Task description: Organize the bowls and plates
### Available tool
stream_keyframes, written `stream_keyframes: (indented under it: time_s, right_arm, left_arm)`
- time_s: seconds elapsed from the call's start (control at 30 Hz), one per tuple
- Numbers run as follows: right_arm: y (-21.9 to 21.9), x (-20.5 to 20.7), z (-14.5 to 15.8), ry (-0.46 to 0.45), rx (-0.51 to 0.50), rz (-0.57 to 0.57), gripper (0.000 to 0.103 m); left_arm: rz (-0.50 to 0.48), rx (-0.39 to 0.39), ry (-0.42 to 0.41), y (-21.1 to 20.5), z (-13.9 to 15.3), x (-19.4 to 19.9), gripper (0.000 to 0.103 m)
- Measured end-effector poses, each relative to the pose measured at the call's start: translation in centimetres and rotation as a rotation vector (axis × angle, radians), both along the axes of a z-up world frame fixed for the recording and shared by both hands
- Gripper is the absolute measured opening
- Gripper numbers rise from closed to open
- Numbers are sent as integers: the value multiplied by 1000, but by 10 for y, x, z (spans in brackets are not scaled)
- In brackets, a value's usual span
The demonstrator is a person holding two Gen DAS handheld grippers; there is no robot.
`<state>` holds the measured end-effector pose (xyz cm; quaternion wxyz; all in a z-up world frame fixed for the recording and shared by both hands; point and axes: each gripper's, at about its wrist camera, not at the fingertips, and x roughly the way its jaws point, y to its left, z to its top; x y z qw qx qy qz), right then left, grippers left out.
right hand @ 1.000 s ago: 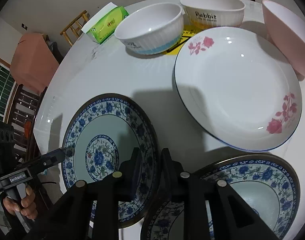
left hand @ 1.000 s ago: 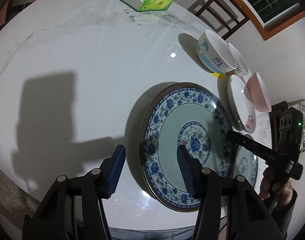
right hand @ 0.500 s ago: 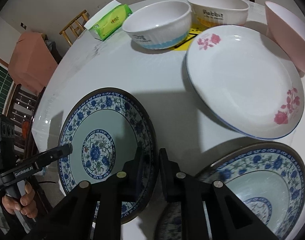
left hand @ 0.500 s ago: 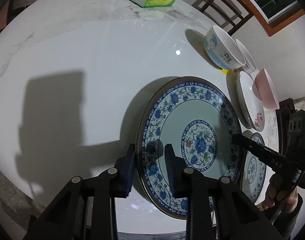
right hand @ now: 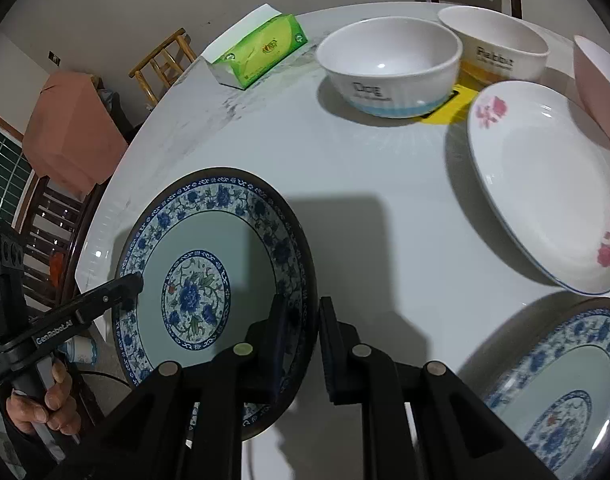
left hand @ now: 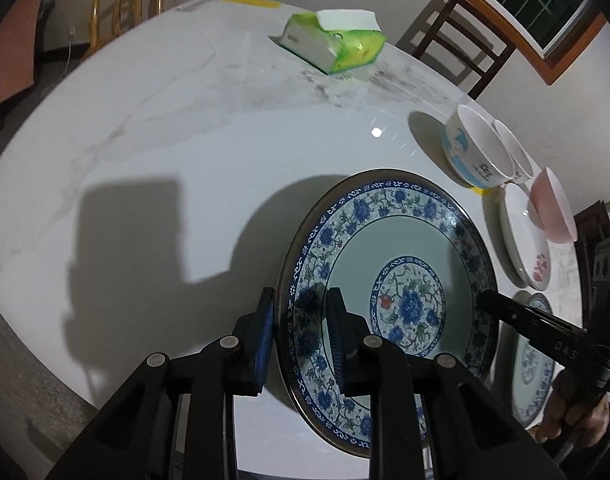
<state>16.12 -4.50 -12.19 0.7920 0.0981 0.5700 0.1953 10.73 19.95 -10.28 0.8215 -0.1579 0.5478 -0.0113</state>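
Both grippers are closing in on opposite edges of the blue plate [left hand: 389,280], where a second ago the left gripper [left hand: 301,328] was standing wide open with one finger over the plate's middle. Now its two fingers are straddling the plate's near rim, one outside and one inside, narrowed down around it and looking clamped on. The right gripper [right hand: 301,336] is doing the same on the opposite rim [right hand: 305,280], its fingers nearly together with the rim between them. The plate is sitting slightly higher over the white table [left hand: 185,128] than before, with a broad shadow spreading beside it; whether it is fully clear of the tabletop is hard to make out.

A second blue plate [right hand: 565,380] is lying near the right gripper, partly cut off by the picture edge and by the gripper's black frame. The white plate with pink flowers [right hand: 545,200] is resting behind it, with a pink bowl [right hand: 597,88] at its far side, mostly cropped. Two white bowls [right hand: 389,64] are standing side by side further back; the lettering on them is blurred. A green tissue box [left hand: 333,42] is lying at the far side of the table. The hand [right hand: 45,400] gripping the left handle is showing only in part.
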Motion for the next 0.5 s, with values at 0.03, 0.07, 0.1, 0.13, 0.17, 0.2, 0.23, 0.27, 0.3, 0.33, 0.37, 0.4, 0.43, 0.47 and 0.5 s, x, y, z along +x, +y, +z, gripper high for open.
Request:
stream_keyframes:
  time_s: [0.03,0.07,0.1,0.13,0.17,0.2,0.23,0.27,0.3,0.33,0.37,0.4,0.43,0.47,0.5]
  right_arm:
    - [4,1,0,-4,-4,1,16]
    - [8,1,0,-8,-8,0,16]
    - [10,1,-1,-9,-7,0,16]
    - [14,2,-2,-10,-9,1,16]
    - [16,3,-3,-9,-10,1,16]
    - [18,5,-5,-7,-8,-1,16]
    - [20,6,-7,-5,-7,-3,16]
    - [21,7,-9,-6,-8,-1,16]
    - [21,7,-10,-3,-9,0,16]
    - [21,9,-11,0,-7,-2,16]
    - [22,10,-13,1,-7,-2,16]
    - [23,11,-14,0,-9,0,16]
    - [24,12,-15,-1,-10,1,16]
    - [23,11,-15,-2,-12,0,16]
    - [23,10,-16,0,-14,0,16]
  left_arm:
    - [3,7,-1,4,-1,2,20]
    - [5,11,-3,6,-1,3,20]
    - [7,14,-4,9,-3,4,20]
    - [10,18,-5,11,-4,5,20]
    - [14,23,-6,14,-5,6,20]
    - [18,29,-7,17,-6,8,20]
    - [22,33,-5,19,-8,9,21]
    - [28,37,-8,20,-9,10,21]
    - [28,44,-12,21,-10,10,21]
    - [27,48,-12,21,-10,9,21]
    - [27,49,-12,22,-12,10,21]
    - [29,47,-12,24,-14,12,21]
    - [30,46,-9,25,-15,12,21]
    - [31,44,-9,25,-16,12,21]
    - [34,42,-7,26,-18,12,21]
